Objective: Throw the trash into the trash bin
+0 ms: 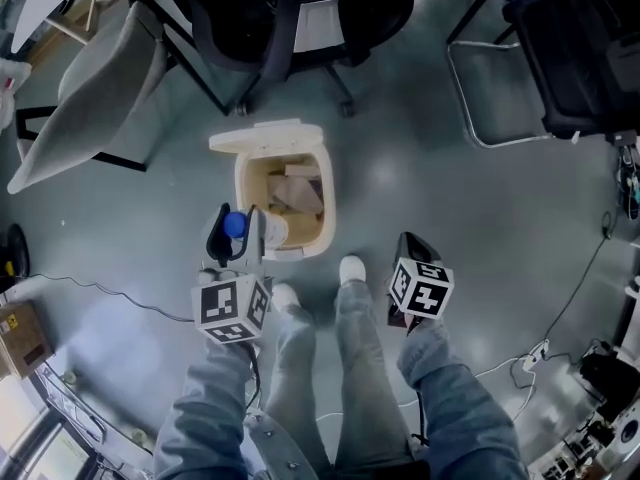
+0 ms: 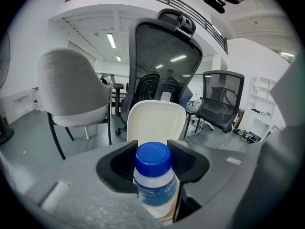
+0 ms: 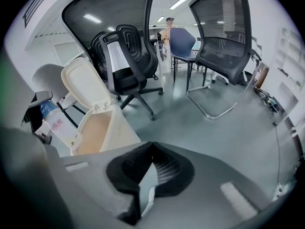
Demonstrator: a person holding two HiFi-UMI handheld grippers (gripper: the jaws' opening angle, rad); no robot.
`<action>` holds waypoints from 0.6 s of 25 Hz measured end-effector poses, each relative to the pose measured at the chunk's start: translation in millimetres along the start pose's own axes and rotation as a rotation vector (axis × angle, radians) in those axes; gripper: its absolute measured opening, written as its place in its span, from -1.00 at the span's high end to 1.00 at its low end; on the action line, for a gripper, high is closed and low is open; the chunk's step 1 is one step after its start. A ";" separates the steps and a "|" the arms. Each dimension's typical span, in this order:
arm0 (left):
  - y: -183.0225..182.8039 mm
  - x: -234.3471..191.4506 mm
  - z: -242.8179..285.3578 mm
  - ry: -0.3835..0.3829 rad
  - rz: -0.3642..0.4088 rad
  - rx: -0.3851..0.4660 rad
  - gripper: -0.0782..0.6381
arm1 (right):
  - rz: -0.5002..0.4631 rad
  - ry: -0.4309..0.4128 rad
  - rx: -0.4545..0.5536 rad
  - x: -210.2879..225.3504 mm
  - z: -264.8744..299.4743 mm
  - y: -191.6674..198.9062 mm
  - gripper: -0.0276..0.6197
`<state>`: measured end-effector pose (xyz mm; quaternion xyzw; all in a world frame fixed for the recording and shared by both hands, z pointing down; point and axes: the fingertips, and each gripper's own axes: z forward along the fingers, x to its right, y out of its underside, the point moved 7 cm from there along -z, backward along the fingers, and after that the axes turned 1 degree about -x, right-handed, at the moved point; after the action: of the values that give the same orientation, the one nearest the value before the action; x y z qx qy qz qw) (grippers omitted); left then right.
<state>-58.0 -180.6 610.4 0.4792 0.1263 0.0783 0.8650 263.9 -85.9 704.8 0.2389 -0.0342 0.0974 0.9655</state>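
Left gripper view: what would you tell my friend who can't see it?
The left tool grips a small clear bottle with a blue cap between its black jaws. Behind it stands the trash bin's raised cream lid, with a grey chair at left and a black mesh office chair beyond.

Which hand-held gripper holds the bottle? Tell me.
The left hand-held gripper: its jaws clamp a blue-capped bottle near the open trash bin. The right hand-held gripper has its jaws shut on nothing.

Wearing faded blue denim sleeves, jeans and white shoes; bearing a grey left gripper and right gripper with black ribbed pads, each carrying a black-and-white marker cube
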 end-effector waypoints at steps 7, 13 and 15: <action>23.9 10.7 39.6 -0.022 -0.015 -0.053 0.22 | -0.037 0.000 -0.018 9.4 5.4 -10.1 0.91; 45.4 16.1 74.0 -0.021 0.004 -0.093 0.22 | -0.059 0.004 -0.048 21.1 9.6 -10.7 0.91; 49.7 16.1 84.0 -0.021 0.023 -0.101 0.22 | -0.058 0.009 -0.057 24.5 11.4 -9.4 0.91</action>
<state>-18.7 -218.1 693.0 0.4372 0.1075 0.0897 0.8884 289.6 -95.2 713.4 0.2119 -0.0257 0.0692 0.9745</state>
